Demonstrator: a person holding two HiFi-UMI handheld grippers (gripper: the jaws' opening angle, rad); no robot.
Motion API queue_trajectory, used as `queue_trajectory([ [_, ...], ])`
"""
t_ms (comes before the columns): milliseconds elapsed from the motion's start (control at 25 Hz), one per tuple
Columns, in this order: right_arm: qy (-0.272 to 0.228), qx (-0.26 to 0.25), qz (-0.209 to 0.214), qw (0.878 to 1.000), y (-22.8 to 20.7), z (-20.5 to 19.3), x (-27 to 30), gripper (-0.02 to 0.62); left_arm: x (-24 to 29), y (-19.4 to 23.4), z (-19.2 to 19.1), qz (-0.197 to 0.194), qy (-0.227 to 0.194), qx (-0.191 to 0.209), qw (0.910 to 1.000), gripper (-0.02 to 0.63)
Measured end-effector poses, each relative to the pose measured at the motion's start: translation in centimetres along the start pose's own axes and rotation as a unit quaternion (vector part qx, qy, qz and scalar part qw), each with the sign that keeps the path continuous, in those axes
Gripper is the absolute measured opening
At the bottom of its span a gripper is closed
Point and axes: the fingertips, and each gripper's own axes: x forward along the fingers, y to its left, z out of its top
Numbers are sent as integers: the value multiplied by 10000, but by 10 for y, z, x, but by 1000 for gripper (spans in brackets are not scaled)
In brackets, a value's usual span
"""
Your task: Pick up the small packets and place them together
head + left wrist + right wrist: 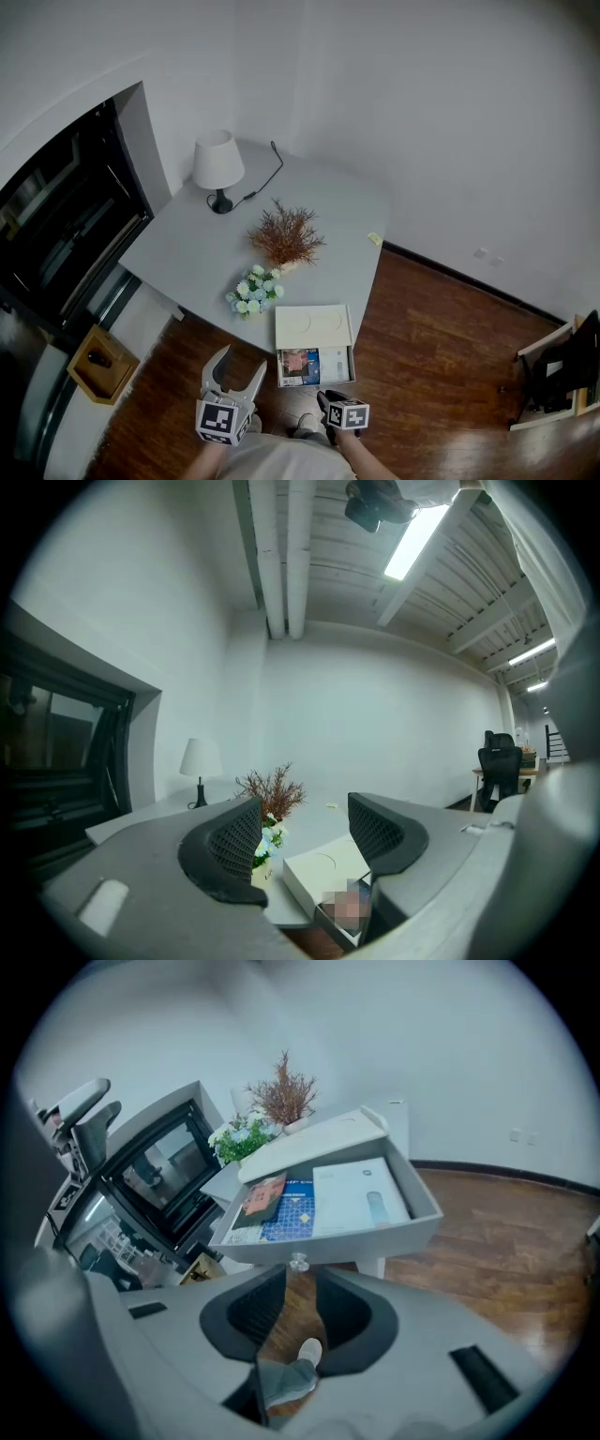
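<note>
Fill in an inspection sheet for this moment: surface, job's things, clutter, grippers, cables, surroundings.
Surface: grey table, with its drawer pulled open.
Job's things: flat packets lying in the drawer.
Clutter: lamp, dried plant, flower bunch, white box, and a small yellowish scrap too small to identify.
Grippers: left gripper is open and empty. Right gripper has its jaws narrowly apart and empty, with the drawer knob just ahead.
Cables: lamp cord lies on the table.
Surroundings: wooden floor, dark glass-fronted unit.

Left gripper (pixel 305 825) level, jaws apart — right gripper (pixel 298 1283) angled down, jaws slightly apart.
</note>
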Motion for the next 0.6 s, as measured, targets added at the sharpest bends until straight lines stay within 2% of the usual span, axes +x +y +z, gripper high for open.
queue_trajectory([
  [80, -410, 70, -113, 9991, -8, 9, -26, 115, 1, -1, 2, -12, -16, -1, 10000, 272],
  [160, -970, -483, -426, 9932, -13, 34, -57, 115, 2, -2, 4, -49, -38, 1, 10000, 272],
  [200, -1307, -880, -592, 9857, -12, 52, -73, 115, 4, -4, 4, -74, -50, 11, 10000, 272],
  [280, -2130, -1387, -722, 9645, -1, 96, -104, 115, 6, -7, 6, -121, -74, 56, 9999, 272],
  [320, -2576, -1505, -653, 9522, 10, 119, -119, 115, 8, -8, 7, -147, -80, 94, 9998, 272],
  [360, -3006, -1588, -489, 9392, 24, 141, -134, 115, 9, -10, 7, -175, -87, 136, 9997, 272],
  [480, -4099, -1743, 363, 8946, 73, 196, -181, 115, 13, -15, 16, -267, -212, 214, 9992, 272],
  [600, -4708, -2051, 781, 8545, 110, 232, -219, 137, 15, -17, 29, -269, -360, 231, 9987, 273],
])
